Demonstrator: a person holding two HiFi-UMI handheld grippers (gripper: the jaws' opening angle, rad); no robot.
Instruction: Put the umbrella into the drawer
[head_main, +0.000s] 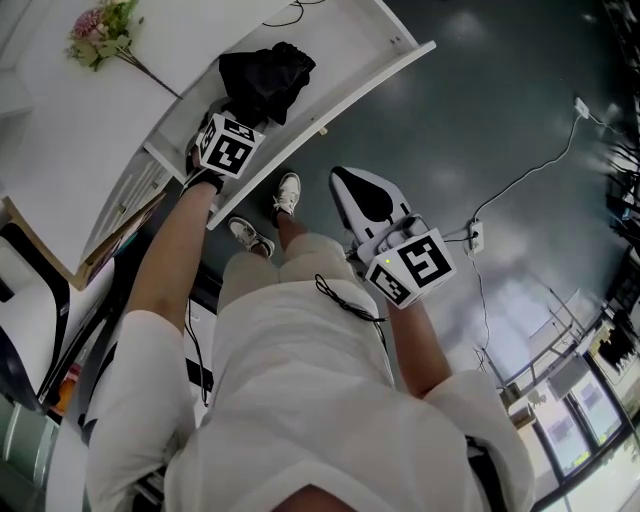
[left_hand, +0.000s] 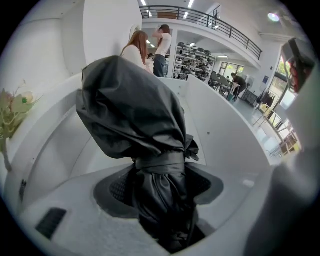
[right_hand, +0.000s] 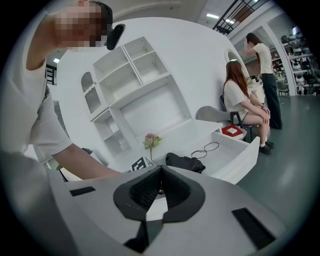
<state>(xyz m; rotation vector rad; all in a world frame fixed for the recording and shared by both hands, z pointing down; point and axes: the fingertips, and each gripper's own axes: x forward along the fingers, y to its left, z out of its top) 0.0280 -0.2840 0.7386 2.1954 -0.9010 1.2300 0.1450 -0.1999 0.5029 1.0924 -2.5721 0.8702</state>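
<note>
Left claw (left_hand: 160, 182) nearest, clenched on the umbrella (left_hand: 132, 115) at its strap, pads on both sides of the folded cloth, bulky end sticking out ahead. Grip sits at the narrow waist, probably because the fat end wouldn't fit between the pads. I'm pointing it steeply down so the bundle goes in head-first. Umbrella is within the open drawer (head_main: 340, 50), at the end near my arm; can't tell if it touches the bottom. Right claw (right_hand: 160, 172) is clenched on nothing, tips meeting, held out over the floor well apart from the drawer. My guess is it's kept free to push the drawer shut. Further along the drawer is a loose cable (right_hand: 205, 149), apart from the umbrella. Beyond that, a flower (head_main: 100, 35) on the white surface (head_main: 60, 120). Judgement: placing step, release not yet done.
</note>
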